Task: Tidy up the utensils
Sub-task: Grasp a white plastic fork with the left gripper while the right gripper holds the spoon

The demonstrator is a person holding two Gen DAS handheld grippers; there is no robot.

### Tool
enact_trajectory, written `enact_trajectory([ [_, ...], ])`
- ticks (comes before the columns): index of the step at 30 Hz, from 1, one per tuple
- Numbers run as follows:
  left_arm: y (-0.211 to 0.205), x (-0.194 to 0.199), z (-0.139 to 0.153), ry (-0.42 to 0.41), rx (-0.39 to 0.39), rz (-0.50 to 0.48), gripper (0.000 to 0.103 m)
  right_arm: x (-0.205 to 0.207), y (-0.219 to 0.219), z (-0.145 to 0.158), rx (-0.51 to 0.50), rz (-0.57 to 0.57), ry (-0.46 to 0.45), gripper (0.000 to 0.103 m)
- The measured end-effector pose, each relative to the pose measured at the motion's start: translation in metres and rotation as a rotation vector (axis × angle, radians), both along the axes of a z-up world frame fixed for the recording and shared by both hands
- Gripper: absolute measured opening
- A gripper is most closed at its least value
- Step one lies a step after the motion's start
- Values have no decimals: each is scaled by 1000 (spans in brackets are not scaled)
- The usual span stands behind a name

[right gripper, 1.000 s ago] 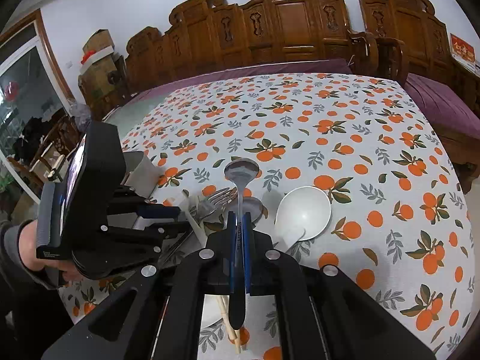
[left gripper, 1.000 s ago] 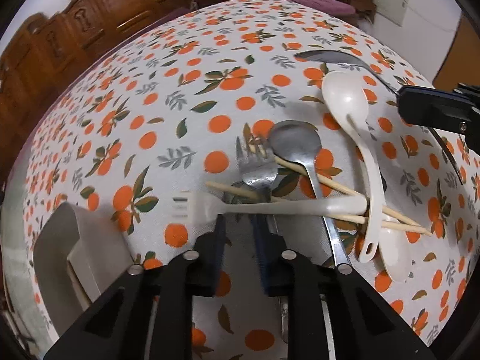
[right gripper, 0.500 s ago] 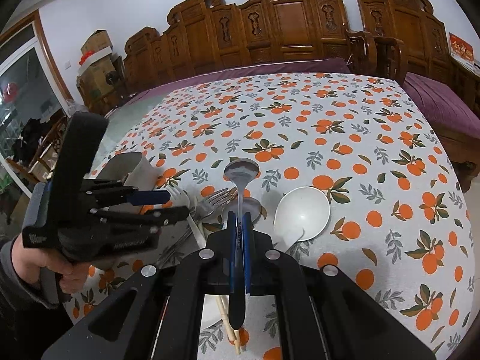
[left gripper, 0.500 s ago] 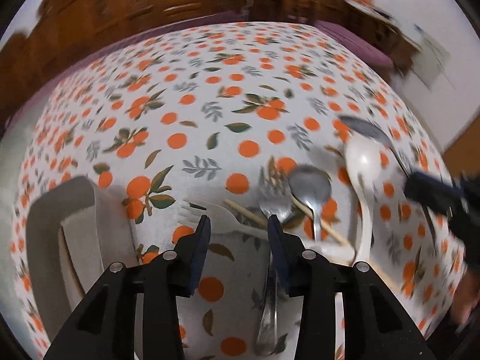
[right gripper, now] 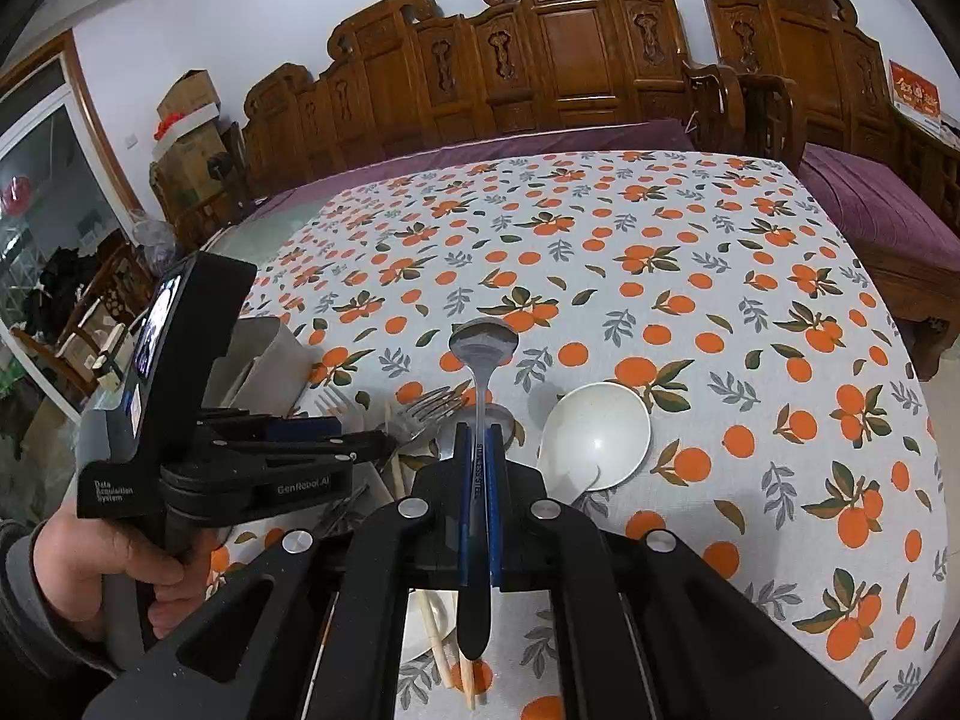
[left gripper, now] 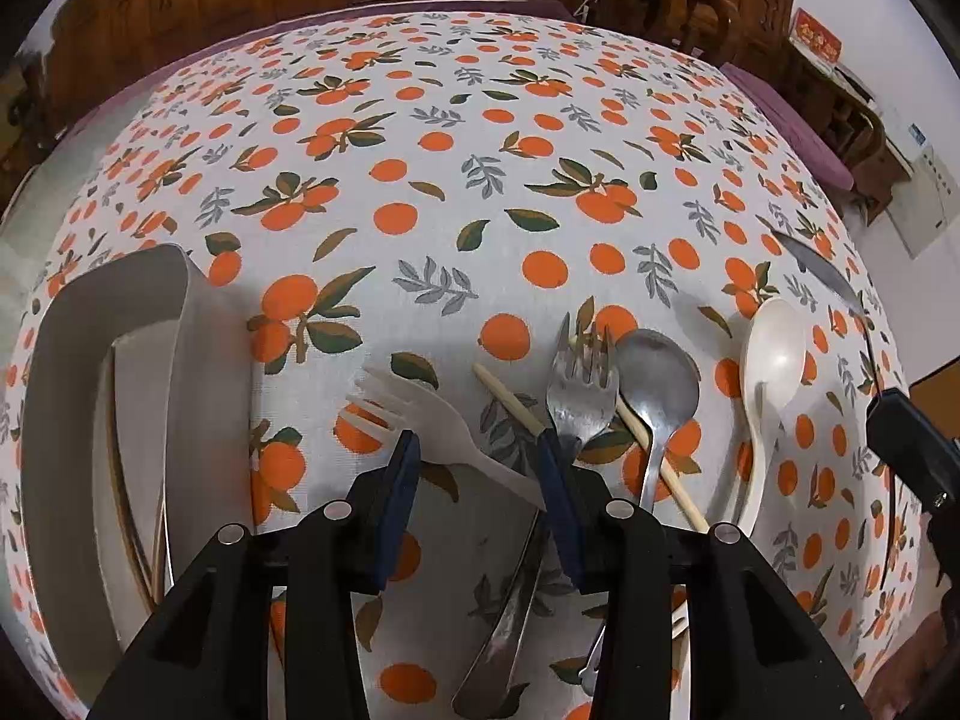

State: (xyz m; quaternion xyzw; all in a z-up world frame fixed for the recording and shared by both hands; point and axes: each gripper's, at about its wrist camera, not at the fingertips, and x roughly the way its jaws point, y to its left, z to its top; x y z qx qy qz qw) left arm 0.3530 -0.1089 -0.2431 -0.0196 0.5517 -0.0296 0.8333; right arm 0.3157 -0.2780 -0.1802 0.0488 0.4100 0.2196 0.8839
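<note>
A white plastic fork [left gripper: 420, 420] lies slanted on the orange-print tablecloth [left gripper: 480, 180], its handle running between the fingers of my left gripper [left gripper: 477, 462], which is open and pointing steeply down over it. Right of it lie a metal fork [left gripper: 582, 384], a metal spoon [left gripper: 657, 378], a chopstick [left gripper: 510, 402] and a white ceramic spoon [left gripper: 774, 348]. My right gripper [right gripper: 478, 438] is shut on a steel spoon [right gripper: 483, 342], held off the table with its bowl forward. The left gripper [right gripper: 336, 441] shows at the left of the right wrist view.
A grey utensil holder [left gripper: 60, 420] stands at the left with thin sticks inside. A person's hand [right gripper: 90, 552] grips the left tool. Carved wooden chairs [right gripper: 570, 60] and a purple bench [right gripper: 870, 210] ring the table's far and right sides. Boxes [right gripper: 186, 120] are stacked at the back left.
My left gripper rolled and its jaws widened, so they now straddle the white fork's handle. The right gripper and its steel spoon have not moved.
</note>
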Motion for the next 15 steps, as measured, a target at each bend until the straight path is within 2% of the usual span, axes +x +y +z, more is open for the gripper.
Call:
enact_trajectory([
  [4, -3, -1, -5, 0, 57, -52, 38, 0, 0, 0, -1, -1, 0, 6],
  [8, -3, -6, -2, -14, 77, -105, 37, 1, 0, 0, 0, 2, -2, 6],
  [11, -1, -7, -1, -18, 75, -118, 13, 1, 0, 1, -3, 4, -2, 6],
  [13, -2, -7, -1, -17, 78, -129, 7, 1, 1, 1, -3, 5, -3, 6],
  [15, -2, -7, -2, -21, 83, -143, 6, 1, 2, 1, -6, 5, -2, 6],
])
